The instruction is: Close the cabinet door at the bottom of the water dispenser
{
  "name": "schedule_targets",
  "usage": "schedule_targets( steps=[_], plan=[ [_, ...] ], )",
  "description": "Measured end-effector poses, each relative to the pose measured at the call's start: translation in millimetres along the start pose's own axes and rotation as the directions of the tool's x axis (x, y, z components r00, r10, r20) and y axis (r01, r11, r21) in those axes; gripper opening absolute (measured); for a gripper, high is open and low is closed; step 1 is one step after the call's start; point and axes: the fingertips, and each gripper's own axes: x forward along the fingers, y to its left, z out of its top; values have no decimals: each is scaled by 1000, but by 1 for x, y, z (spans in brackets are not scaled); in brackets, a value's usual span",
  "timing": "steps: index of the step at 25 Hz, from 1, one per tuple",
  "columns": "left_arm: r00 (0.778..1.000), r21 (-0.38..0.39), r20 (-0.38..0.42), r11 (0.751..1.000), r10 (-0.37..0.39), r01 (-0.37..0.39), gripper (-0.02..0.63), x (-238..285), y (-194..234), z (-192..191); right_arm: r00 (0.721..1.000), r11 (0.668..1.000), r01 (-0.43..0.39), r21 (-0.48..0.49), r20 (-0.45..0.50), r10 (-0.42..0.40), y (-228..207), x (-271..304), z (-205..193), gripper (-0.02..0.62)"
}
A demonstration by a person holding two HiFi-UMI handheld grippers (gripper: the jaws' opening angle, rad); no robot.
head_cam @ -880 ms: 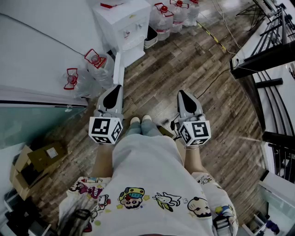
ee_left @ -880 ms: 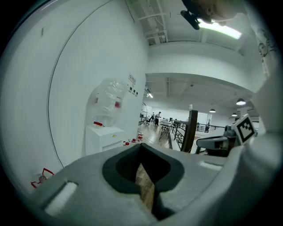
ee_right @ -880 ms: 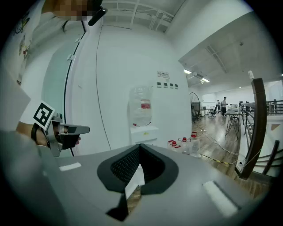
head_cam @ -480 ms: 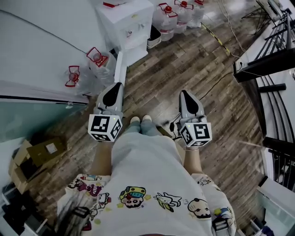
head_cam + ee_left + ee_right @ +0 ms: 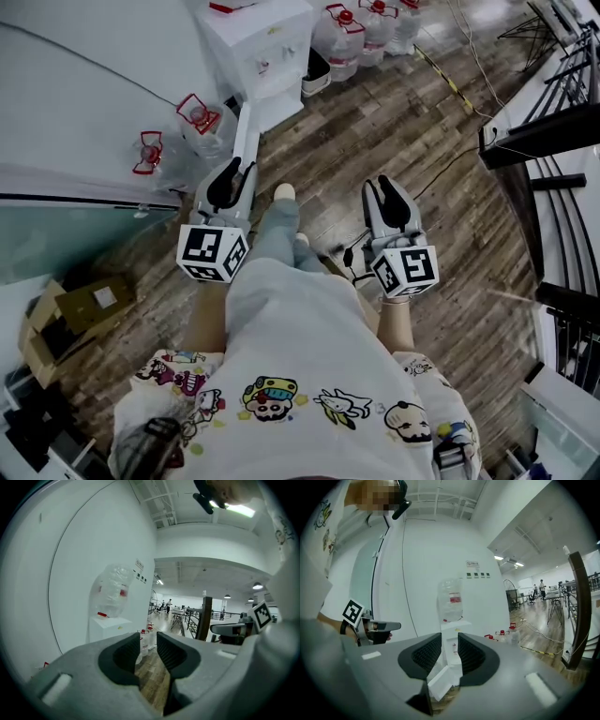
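The white water dispenser (image 5: pixel 255 52) stands against the wall at the top of the head view. Its bottom cabinet door (image 5: pixel 246 141) is swung wide open towards me. My left gripper (image 5: pixel 236 171) hangs just short of the door's free edge, jaws slightly apart and empty. My right gripper (image 5: pixel 386 185) is further right over the floor, open with nothing between its pads. In the right gripper view the dispenser (image 5: pixel 451 637) and its open door (image 5: pixel 440 681) show through the gap of the right gripper (image 5: pixel 449 652). The left gripper (image 5: pixel 148 646) points past the dispenser (image 5: pixel 110 626).
Clear water bottles with red caps (image 5: pixel 195 122) lie by the wall left of the door, and several more (image 5: pixel 361 26) stand right of the dispenser. A cardboard box (image 5: pixel 80 319) sits at the left, a black railing (image 5: pixel 544 117) at the right, a cable (image 5: pixel 441 169) on the wood floor.
One of the person's feet has stepped forward towards the door. Both grippers have moved a little forward, and the right gripper's jaws now show a plain gap.
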Motion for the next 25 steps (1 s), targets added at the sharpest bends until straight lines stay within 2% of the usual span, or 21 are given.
schedule_targets(
  steps=[10,16,25],
  plan=[
    [1000,-26,15,1000,7,-7,139,58,30,5,1000,1000,-1,12,-7,1,-30,50,2,153],
    [1000,-40,3,999,17,-16,153,110,54,18,1000,1000,0,22,-11,1,-59,93,16,175],
    [1000,-23,-13,1000,11,-12,155,196,97,46,1000,999,-12,40,-7,12,-98,173,39,190]
  ],
)
